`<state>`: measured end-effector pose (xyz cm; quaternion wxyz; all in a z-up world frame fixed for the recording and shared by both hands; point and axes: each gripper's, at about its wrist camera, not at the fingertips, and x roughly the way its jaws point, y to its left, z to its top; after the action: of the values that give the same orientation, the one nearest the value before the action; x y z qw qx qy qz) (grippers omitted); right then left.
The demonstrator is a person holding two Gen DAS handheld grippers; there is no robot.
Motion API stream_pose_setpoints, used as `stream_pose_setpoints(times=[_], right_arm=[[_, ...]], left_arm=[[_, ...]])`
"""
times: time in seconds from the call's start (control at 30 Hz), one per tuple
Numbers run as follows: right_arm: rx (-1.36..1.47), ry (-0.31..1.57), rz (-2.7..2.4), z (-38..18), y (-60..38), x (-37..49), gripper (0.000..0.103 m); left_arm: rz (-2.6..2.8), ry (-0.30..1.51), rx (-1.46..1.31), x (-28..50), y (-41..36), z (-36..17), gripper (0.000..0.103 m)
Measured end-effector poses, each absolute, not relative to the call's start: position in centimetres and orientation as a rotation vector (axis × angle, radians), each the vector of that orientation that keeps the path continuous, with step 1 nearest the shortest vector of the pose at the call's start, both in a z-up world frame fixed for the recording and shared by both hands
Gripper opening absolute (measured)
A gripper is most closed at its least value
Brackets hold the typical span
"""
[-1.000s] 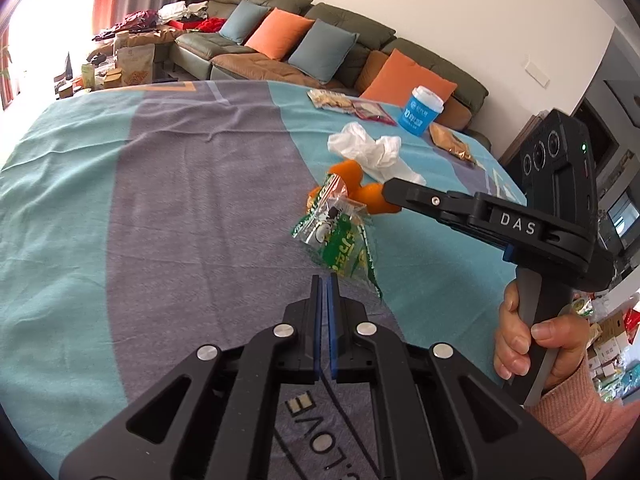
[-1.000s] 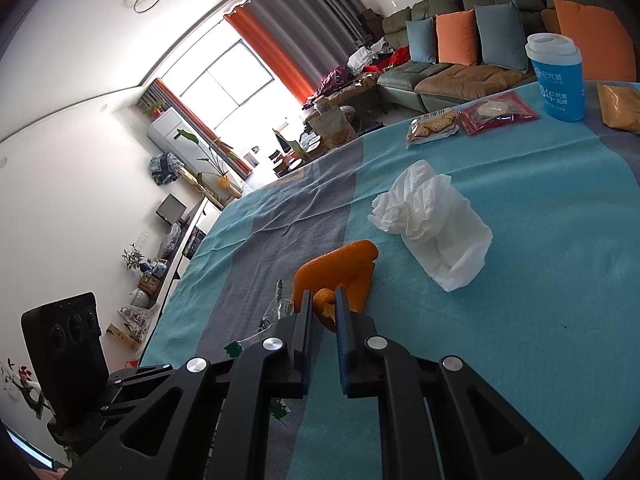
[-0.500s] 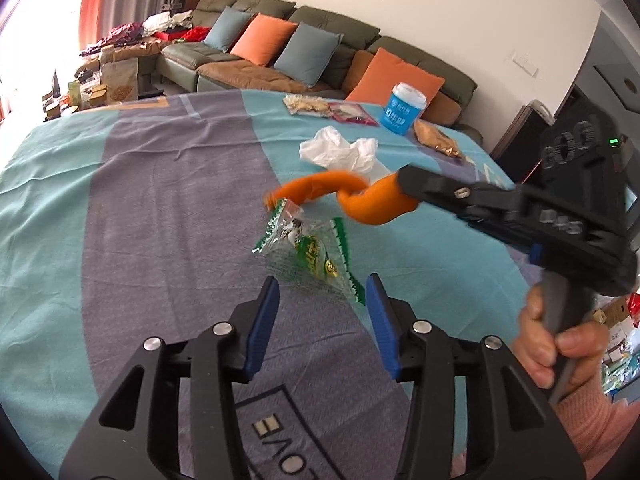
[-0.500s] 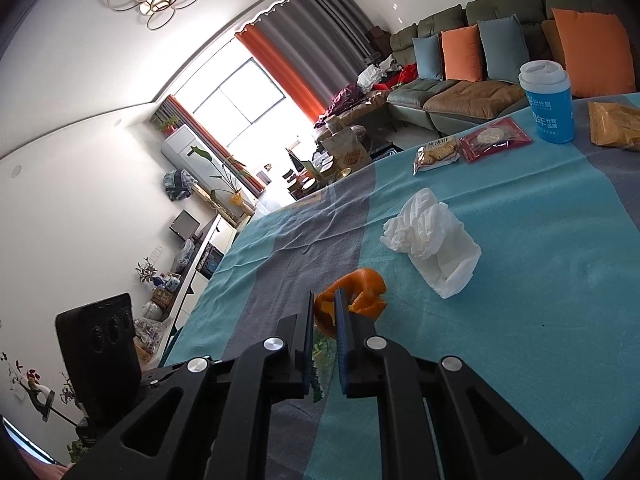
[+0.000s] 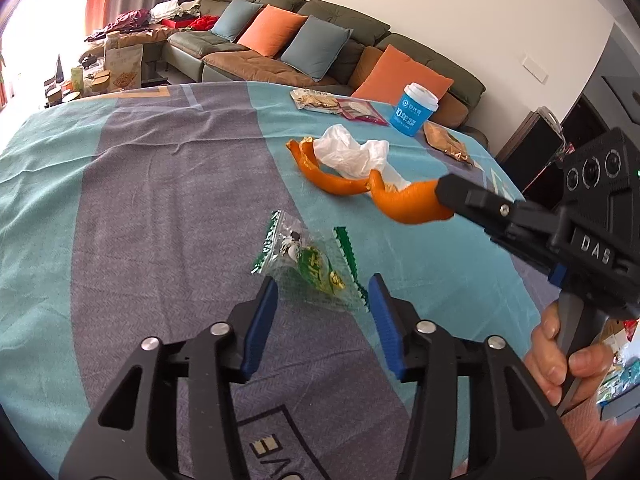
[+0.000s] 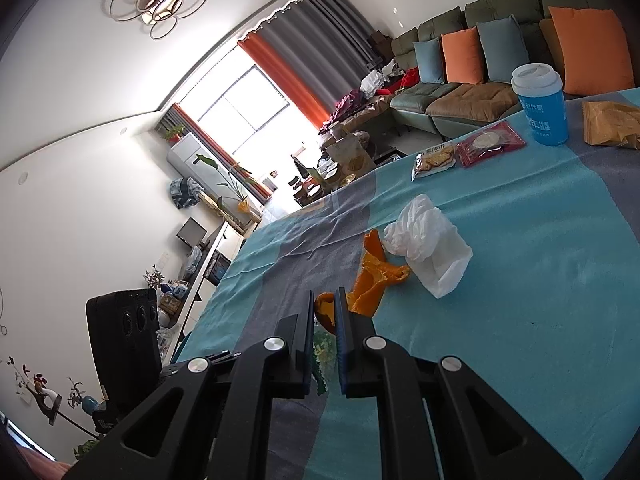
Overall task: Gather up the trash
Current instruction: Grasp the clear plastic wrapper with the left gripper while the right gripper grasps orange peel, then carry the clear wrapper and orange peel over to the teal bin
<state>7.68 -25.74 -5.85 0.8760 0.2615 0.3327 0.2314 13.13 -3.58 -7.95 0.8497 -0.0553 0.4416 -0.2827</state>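
Observation:
A clear and green plastic wrapper point(image 5: 310, 266) lies on the cloth-covered table point(image 5: 140, 200), just ahead of my open left gripper point(image 5: 322, 310), whose blue pads flank its near edge. My right gripper point(image 6: 324, 312) is shut on a long orange peel point(image 5: 408, 200) and holds it lifted above the table; the peel point(image 6: 372, 280) trails forward from its tips. A crumpled white tissue point(image 5: 352, 152) lies beyond the peel, and it also shows in the right wrist view point(image 6: 428, 240).
At the far side stand a blue cup with a white lid point(image 5: 414, 110), two snack packets point(image 5: 336, 104) and a brown packet point(image 5: 444, 140). A sofa with orange and blue cushions point(image 5: 304, 40) runs behind the table.
My left gripper opened from shut and moved up to the wrapper. My right gripper lifted the orange peel off the table and carried it rightward, away from the wrapper.

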Motion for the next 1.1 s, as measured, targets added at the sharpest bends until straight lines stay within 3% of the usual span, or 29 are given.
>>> stream_pose_setpoints(times=[0.1, 0.2, 0.4, 1.1], right_arm=[[0.547, 0.695, 0.483, -5.9, -25.7, 7.8, 0.009], [0.551, 0.698, 0.482, -6.2, -25.7, 7.4, 0.009], [0.555, 0.704, 0.488, -6.5, -25.7, 7.1, 0.009], [0.539, 0.703, 0.631, -5.2, -21.4, 6.7, 0.009]], left_arm=[[-0.586, 0.931, -0.102, 13.6, -4.1, -8.0, 0.051], [-0.597, 0.961, -0.106, 14.1, -4.5, -8.4, 0.028], [-0.619, 0.975, -0.132, 14.3, -4.5, -8.9, 0.007], [-0.512, 0.864, -0.132, 9.3, 2.5, -5.9, 0.003]])
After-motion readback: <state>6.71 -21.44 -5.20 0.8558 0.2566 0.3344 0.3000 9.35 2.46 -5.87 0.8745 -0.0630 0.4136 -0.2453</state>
